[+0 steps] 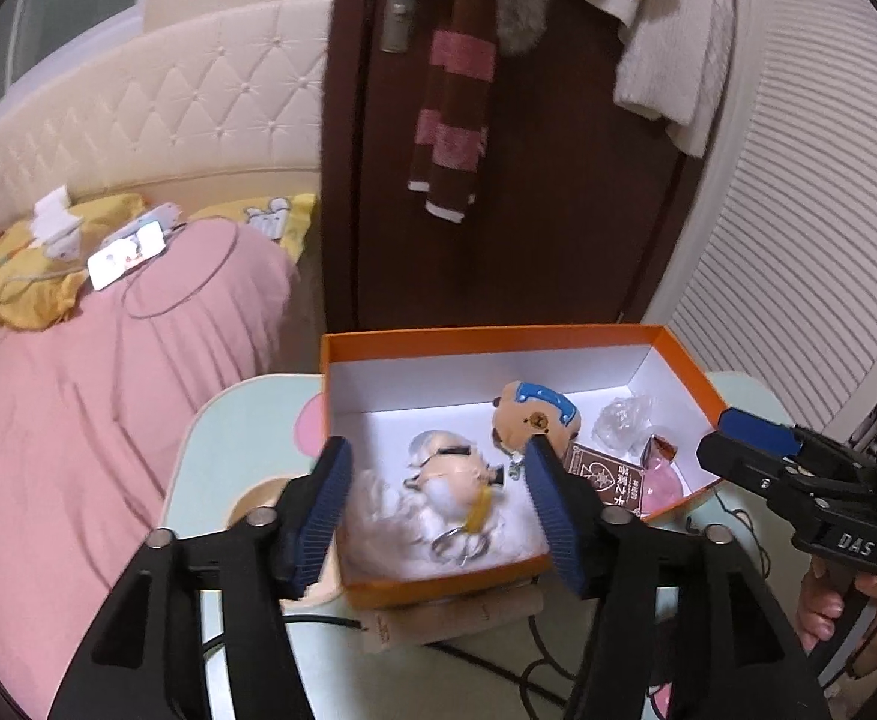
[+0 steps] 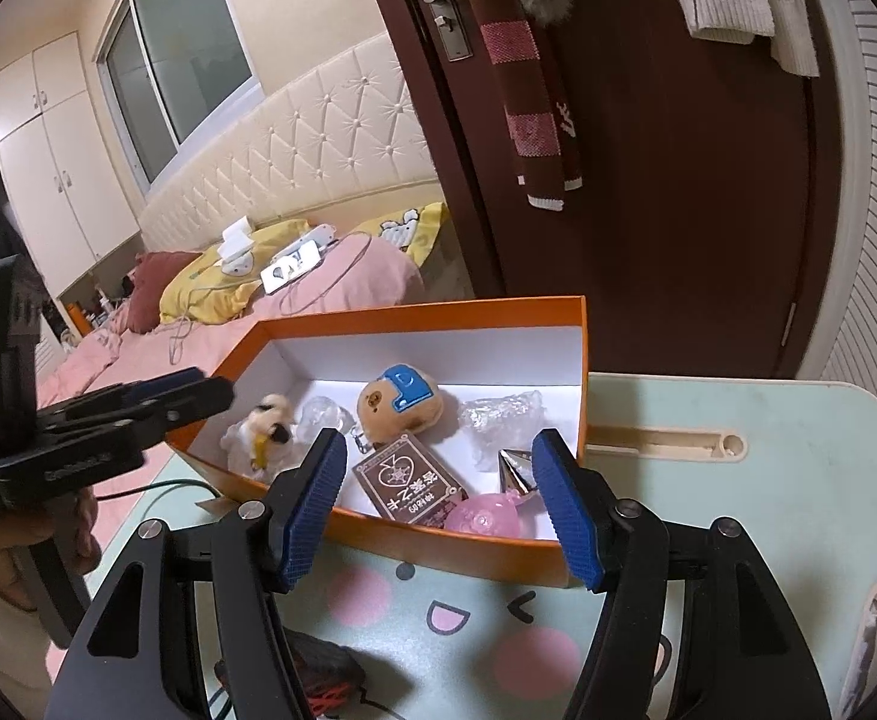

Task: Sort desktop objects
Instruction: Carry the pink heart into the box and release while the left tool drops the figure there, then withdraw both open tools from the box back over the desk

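An orange box [image 1: 438,591] with a white inside stands on a pale green table [image 2: 768,480]. In it lie a white fluffy keychain doll [image 1: 456,480], a brown plush with a blue cap [image 1: 534,417], a brown card [image 2: 405,480], a pink toy [image 2: 486,519], a foil piece [image 2: 513,468] and clear wrapping [image 2: 498,414]. My left gripper [image 1: 441,504] is open just over the box's near-left corner, and the white doll lies loose below its fingers. My right gripper [image 2: 438,501] is open above the box's front wall, with the card and the pink toy beyond it.
Left of the table is a bed with a pink blanket [image 1: 78,420], yellow pillows and a phone [image 1: 126,255]. A dark door [image 1: 558,210] hung with a scarf stands behind the box. Cables [image 1: 534,666] and a brown paper piece [image 1: 438,621] lie on the table's near side.
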Demonstrator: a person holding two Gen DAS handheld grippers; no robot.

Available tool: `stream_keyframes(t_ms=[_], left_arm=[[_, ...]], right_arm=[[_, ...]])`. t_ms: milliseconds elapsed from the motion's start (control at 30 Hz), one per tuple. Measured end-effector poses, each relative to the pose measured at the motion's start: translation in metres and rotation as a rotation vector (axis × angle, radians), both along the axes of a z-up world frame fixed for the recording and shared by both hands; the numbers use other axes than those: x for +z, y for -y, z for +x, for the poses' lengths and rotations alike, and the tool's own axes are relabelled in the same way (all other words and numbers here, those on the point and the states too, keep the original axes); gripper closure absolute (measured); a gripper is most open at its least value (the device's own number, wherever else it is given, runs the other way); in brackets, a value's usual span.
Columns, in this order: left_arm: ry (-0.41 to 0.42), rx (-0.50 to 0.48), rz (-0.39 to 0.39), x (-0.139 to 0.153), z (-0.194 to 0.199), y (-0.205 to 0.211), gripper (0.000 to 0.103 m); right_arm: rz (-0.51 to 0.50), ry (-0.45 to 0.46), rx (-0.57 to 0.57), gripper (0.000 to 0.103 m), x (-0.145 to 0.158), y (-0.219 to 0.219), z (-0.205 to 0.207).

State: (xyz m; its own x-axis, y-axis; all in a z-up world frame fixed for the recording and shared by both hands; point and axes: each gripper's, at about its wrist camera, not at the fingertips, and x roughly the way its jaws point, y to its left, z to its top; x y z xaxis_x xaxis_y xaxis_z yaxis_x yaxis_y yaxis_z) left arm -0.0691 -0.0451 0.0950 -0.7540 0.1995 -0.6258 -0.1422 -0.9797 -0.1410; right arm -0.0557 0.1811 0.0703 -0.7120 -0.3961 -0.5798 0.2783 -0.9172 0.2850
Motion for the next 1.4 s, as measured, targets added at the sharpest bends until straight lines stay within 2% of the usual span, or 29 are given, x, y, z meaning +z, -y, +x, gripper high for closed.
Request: stream_keyframes(t_ms=[133,267,467,800,967,1100,1133,1167,1200,1233,1267,1400], left_arm=[[-0.017,0.041,-0.011,0.009,0.017,0.013,0.038],[-0.032,0.071,-0.021,0.016,0.036,0.025,0.029],[-0.020,0.092,-0.003,0.011,0.068,0.034,0.024],[0.095,0.018,-0.044,-0.043,0.094,-0.003,0.019],[0.168,0.012,-0.065,-0.071,0.090,-0.015,0.019],[0.146,0.022,-0.152,-0.077,0.091,-0.024,0.014],[0.140,0.024,-0.168,-0.079,0.091,-0.027,0.007],[0.132,0.032,-0.167,-0.081,0.092,-0.027,0.001],[0.122,0.041,-0.163,-0.082,0.093,-0.028,0.001],[0.118,0.044,-0.162,-0.082,0.093,-0.028,0.000],[0.115,0.047,-0.162,-0.083,0.094,-0.028,0.000],[0.103,0.056,-0.163,-0.084,0.095,-0.030,0.001]], right_arm=[[-0.009,0.009,0.000,0.038,0.003,0.000,0.003],[0.002,-0.019,0.003,0.038,0.012,0.002,0.014],[0.029,-0.045,0.000,0.038,0.018,0.004,0.041],[0.096,0.041,-0.036,0.038,-0.007,0.005,0.091],[0.211,0.129,-0.054,0.038,-0.033,0.011,0.105],[0.246,0.178,-0.052,0.038,-0.045,0.015,0.108],[0.262,0.175,-0.054,0.038,-0.045,0.017,0.108],[0.279,0.171,-0.054,0.036,-0.047,0.019,0.108],[0.296,0.167,-0.054,0.034,-0.048,0.022,0.108],[0.312,0.162,-0.056,0.023,-0.050,0.024,0.110],[0.331,0.154,-0.059,0.016,-0.052,0.027,0.111],[0.344,0.148,-0.037,0.010,-0.055,0.031,0.114]])
